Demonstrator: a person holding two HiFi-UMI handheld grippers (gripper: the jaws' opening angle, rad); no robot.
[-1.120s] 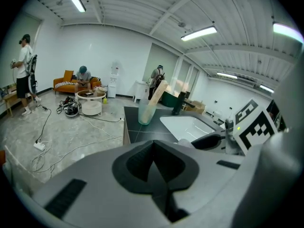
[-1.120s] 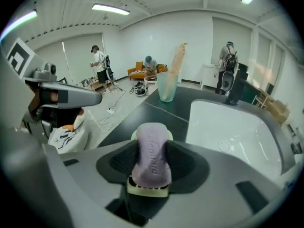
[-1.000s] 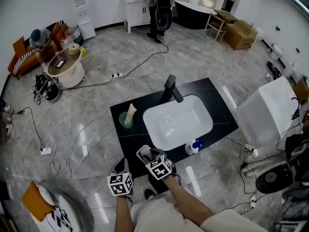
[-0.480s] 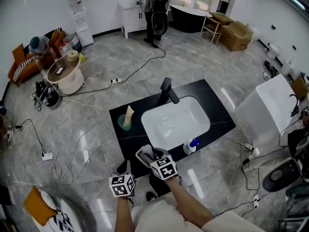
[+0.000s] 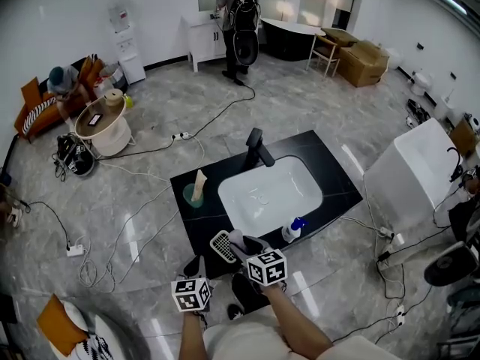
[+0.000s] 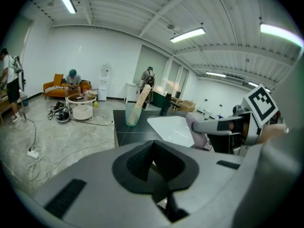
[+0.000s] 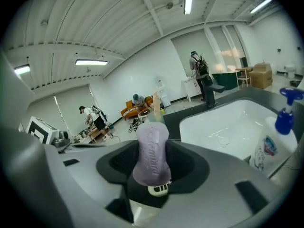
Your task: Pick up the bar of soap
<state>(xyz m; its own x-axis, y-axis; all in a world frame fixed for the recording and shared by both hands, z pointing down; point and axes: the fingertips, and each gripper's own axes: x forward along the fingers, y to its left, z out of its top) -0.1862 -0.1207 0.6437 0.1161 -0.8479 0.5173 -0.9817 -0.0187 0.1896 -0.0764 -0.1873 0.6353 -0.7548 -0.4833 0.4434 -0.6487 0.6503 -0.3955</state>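
The bar of soap (image 7: 152, 153) is lavender with raised lettering, and it stands on end between the jaws of my right gripper (image 7: 152, 167), which is shut on it. In the head view my right gripper (image 5: 244, 244) hangs over the near edge of the black counter (image 5: 337, 178), just right of a white slotted soap dish (image 5: 219, 247). My left gripper (image 5: 197, 267) sits to the left, below the counter edge, its jaws together with nothing in them. The left gripper view shows the soap (image 6: 196, 128) held up beside the white sink (image 6: 171, 127).
On the counter stand a black faucet (image 5: 259, 148), a green cup (image 5: 194, 194) with a pale stick in it, and a pump bottle with a blue top (image 5: 292, 231) near the sink's front right. Cables trail over the floor. People stand and sit far behind.
My right gripper has drawn back and to the right off the soap dish with the soap, so the dish now shows whole. The left gripper has barely moved.
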